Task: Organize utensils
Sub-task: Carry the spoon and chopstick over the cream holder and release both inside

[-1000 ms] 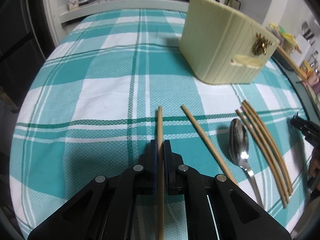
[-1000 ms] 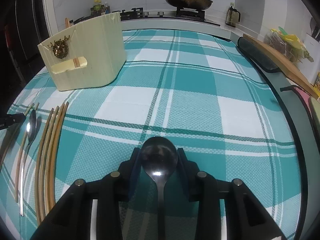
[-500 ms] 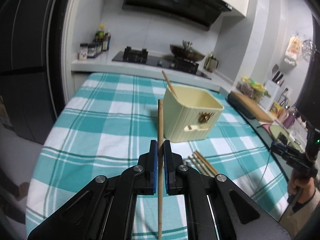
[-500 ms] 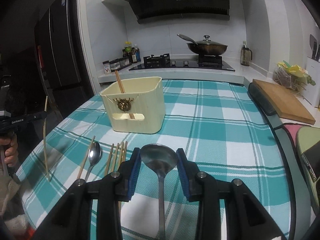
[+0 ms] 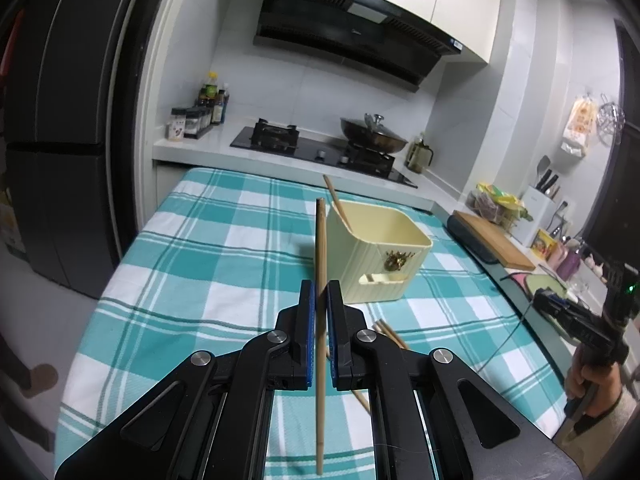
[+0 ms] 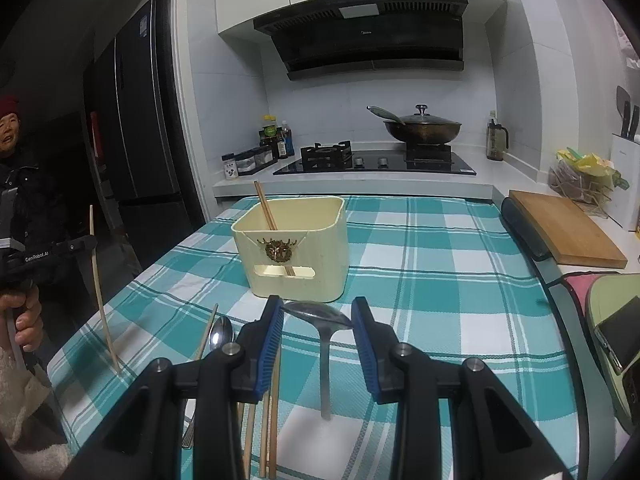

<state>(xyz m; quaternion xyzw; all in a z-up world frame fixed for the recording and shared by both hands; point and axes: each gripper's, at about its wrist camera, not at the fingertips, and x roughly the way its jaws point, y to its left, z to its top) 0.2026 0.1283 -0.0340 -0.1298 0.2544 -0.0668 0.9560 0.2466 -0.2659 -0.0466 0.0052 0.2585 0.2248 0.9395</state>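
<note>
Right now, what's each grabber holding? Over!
Left gripper shut on chopstick. Right gripper shut on spoon. Cream utensil holder ahead, path clear.

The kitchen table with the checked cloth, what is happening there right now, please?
A person is tidying utensils with a handheld gripper in each hand. The left gripper is shut on a thin wooden chopstick, held above the teal checked tablecloth. The right gripper is closed on the bowl of a metal spoon. Ahead stands the cream plastic utensil box, with one chopstick already leaning inside. More chopsticks and a second spoon lie on the cloth.
</note>
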